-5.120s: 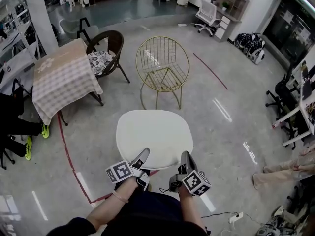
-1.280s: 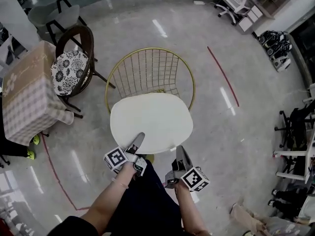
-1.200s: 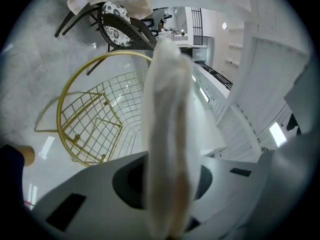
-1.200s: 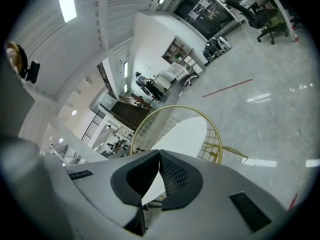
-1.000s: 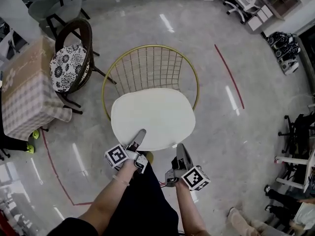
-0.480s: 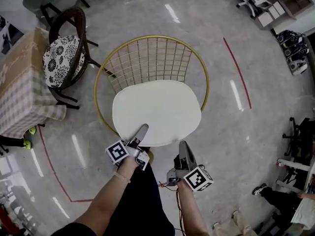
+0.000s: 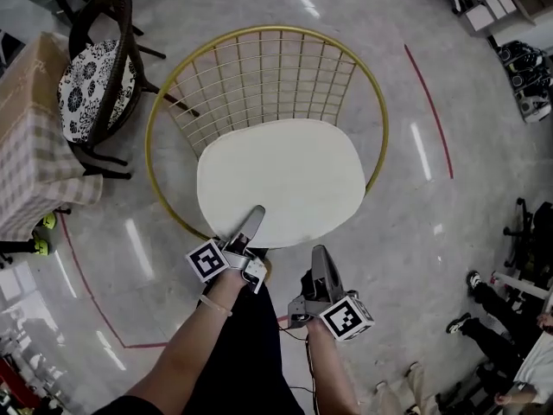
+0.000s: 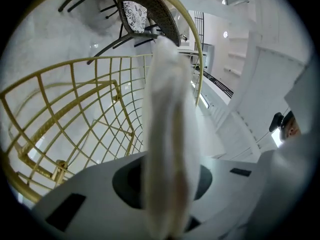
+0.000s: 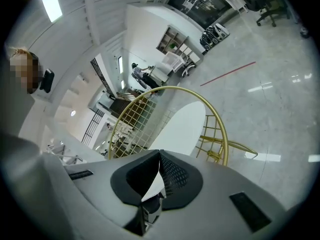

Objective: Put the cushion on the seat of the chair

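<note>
The gold wire chair stands right in front of me, seen from above. A white oval cushion lies flat over its seat, covering it, so I cannot tell if it touches the seat. My left gripper is shut on the cushion's near edge at the left. My right gripper pinches the near edge at the right. The left gripper view shows the cushion edge-on between the jaws of the left gripper, above the wire frame. In the right gripper view, the cushion runs out from the shut right gripper toward the chair rim.
A dark wicker chair with a floral cushion and a table under a checked cloth stand at the left. A red line crosses the floor at the right. A person's legs show at the lower right.
I have stepped up to the gold chair. Both grippers and the cushion have sunk toward the seat, and the chair fills more of the head view.
</note>
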Available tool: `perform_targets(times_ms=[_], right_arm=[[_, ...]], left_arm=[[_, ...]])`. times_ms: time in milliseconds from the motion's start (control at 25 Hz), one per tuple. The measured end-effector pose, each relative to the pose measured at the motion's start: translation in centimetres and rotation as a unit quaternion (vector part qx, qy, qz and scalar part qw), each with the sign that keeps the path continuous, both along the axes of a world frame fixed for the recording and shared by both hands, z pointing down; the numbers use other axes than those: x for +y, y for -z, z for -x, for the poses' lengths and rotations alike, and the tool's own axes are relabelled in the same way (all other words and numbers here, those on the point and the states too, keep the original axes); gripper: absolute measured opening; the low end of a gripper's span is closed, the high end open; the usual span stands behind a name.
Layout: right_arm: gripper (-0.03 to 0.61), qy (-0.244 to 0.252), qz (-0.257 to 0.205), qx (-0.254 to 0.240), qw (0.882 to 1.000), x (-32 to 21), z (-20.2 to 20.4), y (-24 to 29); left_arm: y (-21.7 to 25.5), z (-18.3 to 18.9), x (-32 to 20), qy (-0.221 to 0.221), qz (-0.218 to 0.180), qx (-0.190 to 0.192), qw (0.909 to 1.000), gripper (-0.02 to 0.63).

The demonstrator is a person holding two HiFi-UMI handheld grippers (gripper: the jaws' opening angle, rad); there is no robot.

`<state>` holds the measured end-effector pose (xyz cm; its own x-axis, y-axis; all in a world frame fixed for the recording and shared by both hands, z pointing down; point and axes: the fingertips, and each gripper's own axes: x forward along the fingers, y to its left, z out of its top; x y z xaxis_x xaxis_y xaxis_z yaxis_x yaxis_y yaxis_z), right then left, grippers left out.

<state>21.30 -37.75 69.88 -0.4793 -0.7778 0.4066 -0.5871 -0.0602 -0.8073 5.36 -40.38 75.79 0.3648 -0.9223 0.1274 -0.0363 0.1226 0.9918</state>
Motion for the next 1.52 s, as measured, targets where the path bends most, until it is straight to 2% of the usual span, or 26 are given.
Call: perform_targets(times_ms=[200, 400, 480, 640, 760, 920, 1040, 1120, 1280, 1400, 1520], right_arm=[[-0.008, -0.003, 0.016, 0.001, 1.0, 1.0, -0.7, -1.8], [-0.008, 0.014, 0.021, 0.006, 1.0, 1.3, -0.9, -2.6], [-0.008, 0.015, 0.022, 0.001, 1.0, 1.2, -0.7, -2.7], [-0.008, 0.017, 0.019, -0.011, 1.0, 0.7, 0.6, -2.2], [-0.009, 0.019, 0.023, -0.005, 1.0, 0.7, 1.0, -2.1], [-0.008, 0.018, 0.019, -0.012, 1.0, 0.7, 1.4, -1.5], [-0.008, 0.014, 0.012, -0.02, 1.0, 0.5, 1.8, -1.0], [-0.008, 0.012, 0.015, -0.018, 1.0, 0.7, 1.9, -0.8], [-0.008, 0.01, 0.013, -0.019, 1.0, 1.0, 2.0, -0.1], [-0.008, 0.01, 0.001, -0.041, 0.999, 0.6, 2.9, 1.1], [-0.008, 0.012, -0.004, -0.044, 0.999, 0.5, 3.1, 2.0]], left_arm=[[-2.3, -0.2, 0.8, 0.003, 0.009, -0.016, 0.9998, 0.075], [-4.0, 0.1, 0.7, -0.002, 0.022, -0.041, 0.9989, 0.075], [-4.9, 0.2, 0.9, 0.002, 0.049, -0.032, 0.9983, 0.075], [-7.2, 0.3, 2.0, 0.013, 0.142, -0.021, 0.9895, 0.094], [-8.0, 0.3, 1.9, 0.031, 0.163, -0.009, 0.9861, 0.143], [-9.1, 0.3, 3.0, 0.047, 0.229, -0.028, 0.972, 0.259], [-9.3, 0.8, 3.1, 0.055, 0.266, -0.051, 0.9612, 0.315], [-9.2, 1.0, 3.2, 0.061, 0.294, -0.052, 0.9525, 0.355], [-8.5, 1.2, 4.4, 0.074, 0.368, -0.064, 0.9245, 0.459], [-7.9, 1.1, 5.3, 0.086, 0.407, -0.057, 0.9074, 0.472], [-7.2, 0.7, 6.0, 0.091, 0.416, -0.028, 0.9041, 0.473]])
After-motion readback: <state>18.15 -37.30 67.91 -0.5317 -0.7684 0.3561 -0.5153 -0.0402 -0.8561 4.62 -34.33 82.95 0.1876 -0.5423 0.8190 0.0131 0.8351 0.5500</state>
